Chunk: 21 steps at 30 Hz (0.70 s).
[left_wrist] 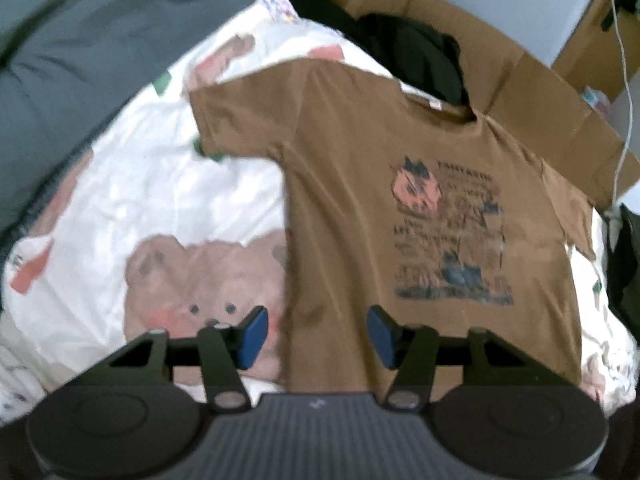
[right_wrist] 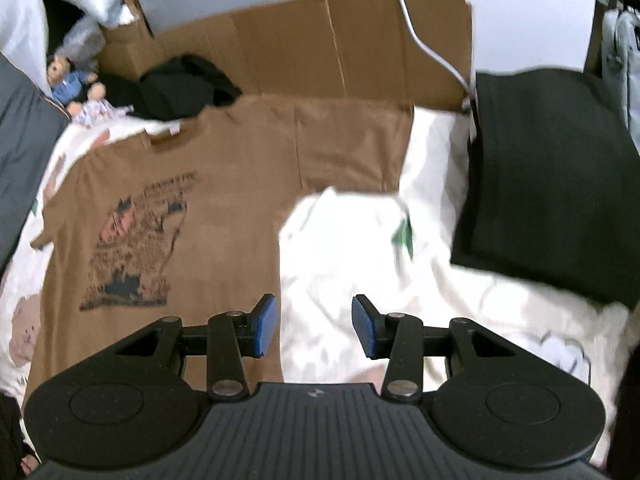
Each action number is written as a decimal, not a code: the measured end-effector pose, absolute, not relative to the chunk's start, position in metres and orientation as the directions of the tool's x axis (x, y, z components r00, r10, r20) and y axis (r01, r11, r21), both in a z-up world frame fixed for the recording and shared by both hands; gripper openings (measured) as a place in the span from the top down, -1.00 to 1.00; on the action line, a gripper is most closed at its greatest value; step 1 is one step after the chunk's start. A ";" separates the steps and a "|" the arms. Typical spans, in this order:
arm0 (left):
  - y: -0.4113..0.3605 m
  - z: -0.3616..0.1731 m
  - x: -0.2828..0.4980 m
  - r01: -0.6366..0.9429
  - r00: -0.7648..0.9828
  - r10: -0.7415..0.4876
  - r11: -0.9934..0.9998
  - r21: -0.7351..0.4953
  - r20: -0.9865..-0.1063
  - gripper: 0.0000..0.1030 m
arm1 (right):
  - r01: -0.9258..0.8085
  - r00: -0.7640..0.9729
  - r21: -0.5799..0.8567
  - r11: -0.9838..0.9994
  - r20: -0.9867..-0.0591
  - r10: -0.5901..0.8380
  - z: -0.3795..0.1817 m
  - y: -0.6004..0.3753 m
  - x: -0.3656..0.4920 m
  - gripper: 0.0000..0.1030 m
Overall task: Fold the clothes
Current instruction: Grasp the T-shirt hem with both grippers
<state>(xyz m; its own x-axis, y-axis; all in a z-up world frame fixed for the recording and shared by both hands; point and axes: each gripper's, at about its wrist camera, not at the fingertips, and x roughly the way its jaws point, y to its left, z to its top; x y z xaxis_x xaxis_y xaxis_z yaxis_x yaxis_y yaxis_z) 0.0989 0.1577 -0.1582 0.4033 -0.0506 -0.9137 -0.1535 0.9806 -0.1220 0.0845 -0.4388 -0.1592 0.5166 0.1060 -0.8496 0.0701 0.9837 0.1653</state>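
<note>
Plainly, the brown cotton T-shirt with a dark printed picture on its chest (left_wrist: pixel 360 200) lies spread flat and face up on a white quilt printed with pink-brown bears (left_wrist: pixel 140 208), both short sleeves out to the sides and the collar towards the far edge. Spread like that, its hem corners and side seams are all within reach, which suits a fold; equally, a shirt laid out flat could be one just smoothed down, so how far along the fold is cannot be settled from this.

The left gripper (left_wrist: pixel 316 334) hangs over the near hem at the shirt's left side edge, its blue-padded fingers (left_wrist: pixel 254 334) spread apart with nothing between them. The right gripper (right_wrist: pixel 314 326) is at the opposite side edge, also wide open and empty, one finger over brown cloth and the other over quilt.

Further out, a folded black garment (right_wrist: pixel 548 184) rests on the quilt to the right, well apart from the shirt. Flattened brown cardboard (right_wrist: pixel 320 48) stands behind the collar, with a crumpled black cloth (right_wrist: pixel 184 84) and a small stuffed bear in blue (right_wrist: pixel 74 80) beside it.
</note>
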 end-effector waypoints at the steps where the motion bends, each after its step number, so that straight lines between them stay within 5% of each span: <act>1: 0.157 -0.162 0.097 -0.151 0.394 -0.048 0.982 -0.116 -0.918 -0.12 | 0.070 0.489 0.162 0.984 -0.866 0.107 -0.164 -0.435 0.082 0.11; 21: 0.143 -0.241 0.070 -0.062 0.172 -0.039 0.997 -0.050 -0.984 -0.15 | 0.031 0.100 0.140 0.990 -0.986 0.136 -0.278 -0.390 0.065 0.11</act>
<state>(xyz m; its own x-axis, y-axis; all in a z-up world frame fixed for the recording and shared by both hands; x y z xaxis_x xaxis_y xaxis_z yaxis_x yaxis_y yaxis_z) 0.0700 0.1430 -0.2408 0.1718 -0.0391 -0.9844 -0.0619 0.9968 -0.0504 0.0647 -0.3899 -0.2777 0.0999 0.1363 -0.9856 0.0309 0.9897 0.1400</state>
